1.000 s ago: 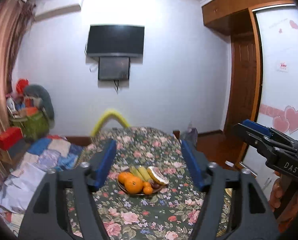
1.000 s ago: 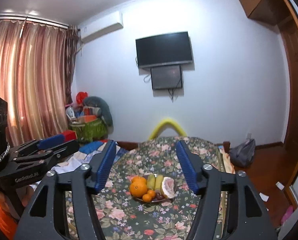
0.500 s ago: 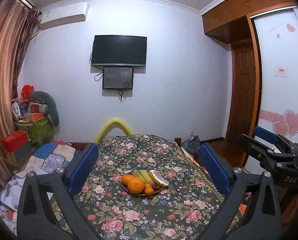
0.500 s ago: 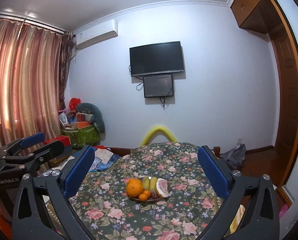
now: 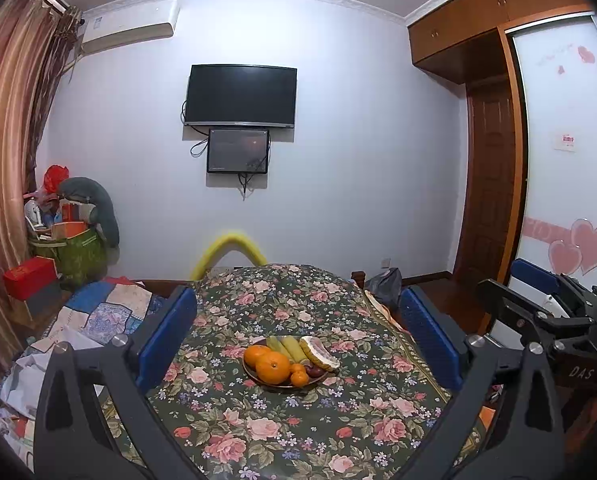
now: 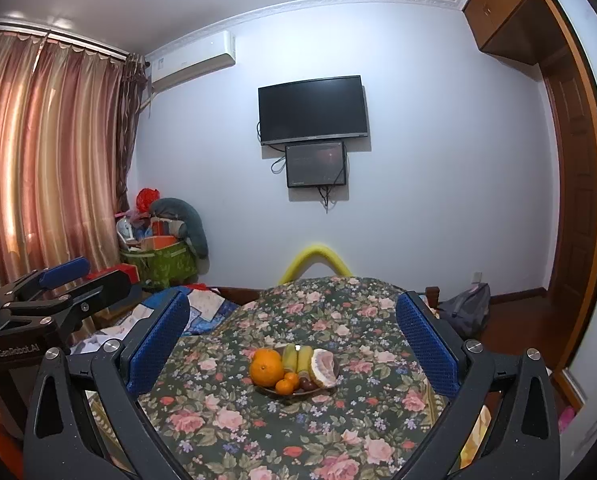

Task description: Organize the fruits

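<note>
In the middle of the flowered counter (image 5: 258, 432) sits a shallow brown plate (image 5: 282, 385) heaped with fruit, and both claws hang above the near edge, well apart from it. The left claw (image 5: 298, 340) has its blue pads spread wide and grips nothing; the right claw (image 6: 292, 338) is equally wide and equally empty. Each frames the plate between its fingers from its own view.

The pile is crowded. A big orange (image 5: 272, 367) sits at the front with a second behind it, two small tangerines (image 5: 299, 378) and some dark plums (image 5: 314, 371) are tucked beside it, and a pomelo wedge (image 5: 318, 354) leans on the right rim. My worry is the round fruit: nudge one orange while reaching in and its neighbours may roll off the plate and across the cloth. The wedge looks propped, so a knock could tip it over.

The green bananas (image 5: 284, 348) lie side by side, long axes running from the front of the plate toward the far wall, leaning slightly left. A claw closing across that axis would fit best, I judge.
</note>
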A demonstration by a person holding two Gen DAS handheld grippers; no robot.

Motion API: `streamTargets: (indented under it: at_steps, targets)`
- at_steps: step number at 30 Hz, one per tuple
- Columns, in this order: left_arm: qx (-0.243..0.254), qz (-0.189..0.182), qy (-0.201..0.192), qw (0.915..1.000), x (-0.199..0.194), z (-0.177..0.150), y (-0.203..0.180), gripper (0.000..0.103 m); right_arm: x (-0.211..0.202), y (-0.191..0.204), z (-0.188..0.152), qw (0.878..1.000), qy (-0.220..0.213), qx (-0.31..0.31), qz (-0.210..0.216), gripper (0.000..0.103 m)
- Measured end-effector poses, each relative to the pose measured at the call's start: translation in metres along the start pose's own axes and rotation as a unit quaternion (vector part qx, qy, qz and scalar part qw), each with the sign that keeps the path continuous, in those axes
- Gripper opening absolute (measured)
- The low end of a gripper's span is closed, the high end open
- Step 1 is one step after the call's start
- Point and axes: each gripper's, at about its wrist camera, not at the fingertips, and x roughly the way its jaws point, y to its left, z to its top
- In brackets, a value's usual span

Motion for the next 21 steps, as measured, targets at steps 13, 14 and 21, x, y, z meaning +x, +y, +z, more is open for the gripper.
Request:
streamTargets:
  at_steps: [13,14,21]
  targets:
    - [-0.002,-0.003,0.004,1.0000,0.0029,-0.0008,0.0001,0.103,0.0000,-0.0019,0.0033,1.000,0.001,-0.002,-0.008,0.103]
    - [-0.003,-0.003,0.005,1.0000,0.0036,-0.0010,0.0007,0.103,-0.0002,-0.0021,0.0034,1.000,0.001,-0.003,-0.008,0.103]
    - [-0.005,-0.004,0.007,1.0000,0.0057,-0.0011,0.0012,0.103,-0.0006,-0.0022,0.0029,1.000,0.001,-0.003,-0.009,0.103]
